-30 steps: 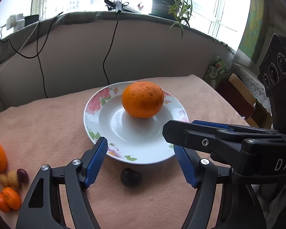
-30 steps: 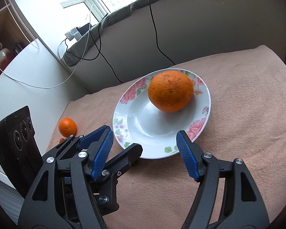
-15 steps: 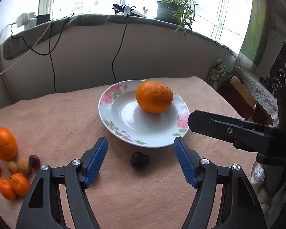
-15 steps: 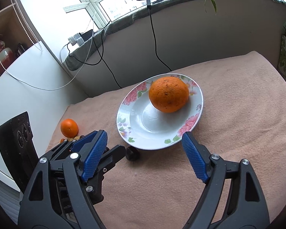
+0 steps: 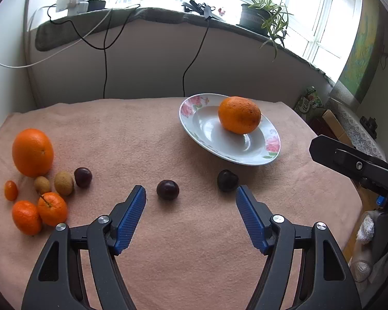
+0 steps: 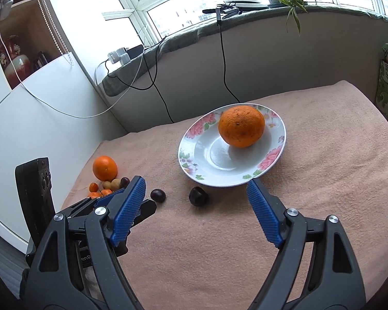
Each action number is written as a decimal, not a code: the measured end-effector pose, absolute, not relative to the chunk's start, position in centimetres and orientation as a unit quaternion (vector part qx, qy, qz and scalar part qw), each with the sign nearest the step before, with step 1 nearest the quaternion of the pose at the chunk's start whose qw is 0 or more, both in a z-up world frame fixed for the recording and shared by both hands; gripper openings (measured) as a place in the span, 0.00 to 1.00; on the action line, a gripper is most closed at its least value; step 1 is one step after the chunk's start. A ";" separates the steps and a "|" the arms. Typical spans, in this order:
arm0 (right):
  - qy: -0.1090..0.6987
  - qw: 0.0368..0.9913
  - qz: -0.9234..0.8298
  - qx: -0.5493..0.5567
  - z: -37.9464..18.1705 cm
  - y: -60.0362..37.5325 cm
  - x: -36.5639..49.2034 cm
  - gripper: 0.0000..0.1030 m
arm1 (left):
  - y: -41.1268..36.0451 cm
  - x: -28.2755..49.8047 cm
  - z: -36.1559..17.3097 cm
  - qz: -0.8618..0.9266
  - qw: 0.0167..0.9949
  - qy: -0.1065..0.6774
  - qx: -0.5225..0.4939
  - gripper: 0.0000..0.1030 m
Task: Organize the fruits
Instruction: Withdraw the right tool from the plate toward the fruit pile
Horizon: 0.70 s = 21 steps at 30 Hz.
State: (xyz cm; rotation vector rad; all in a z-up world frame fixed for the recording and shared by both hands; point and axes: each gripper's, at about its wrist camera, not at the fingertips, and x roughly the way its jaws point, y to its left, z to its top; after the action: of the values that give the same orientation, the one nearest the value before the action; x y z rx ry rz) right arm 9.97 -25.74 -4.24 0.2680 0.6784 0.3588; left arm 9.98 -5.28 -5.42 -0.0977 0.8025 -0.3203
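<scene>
Plainly, the left hand-held gripper (image 5: 191, 196) gapes wide and empty; the dark plum (image 5: 167, 190) at its eleven o'clock looks small, smooth, soft-skinned: pinch gently across its middle.

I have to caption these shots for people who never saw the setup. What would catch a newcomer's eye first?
First the big orange sitting alone in the flowered plate, towards the far right of the pink cloth. Then the huddle of loose fruit at the cloth's left edge, led by a second large orange, with two dark plums lying between huddle and plate. In the foreground, the blue-padded jaws of both grippers stand open and empty.
</scene>
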 end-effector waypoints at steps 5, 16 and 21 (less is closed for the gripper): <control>0.314 0.927 0.183 0.098 -3.5 -23.8 8.6 0.90 | -3.3 8.9 -5.6 -0.128 0.910 0.392 -0.047 0.70; 0.324 0.922 0.203 0.059 -4.2 -20.0 7.6 0.91 | 0.6 7.1 -6.4 -0.098 0.912 0.392 -0.067 0.70; 0.337 0.915 0.217 0.044 -5.1 -18.3 7.3 0.91 | 2.3 6.4 -6.9 -0.084 0.912 0.394 -0.079 0.70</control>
State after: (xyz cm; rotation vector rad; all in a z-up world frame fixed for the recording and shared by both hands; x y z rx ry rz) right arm 7.31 -18.35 -5.11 0.0916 0.6936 0.4458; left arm 6.40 2.27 -6.90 -0.1632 0.8129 -0.1728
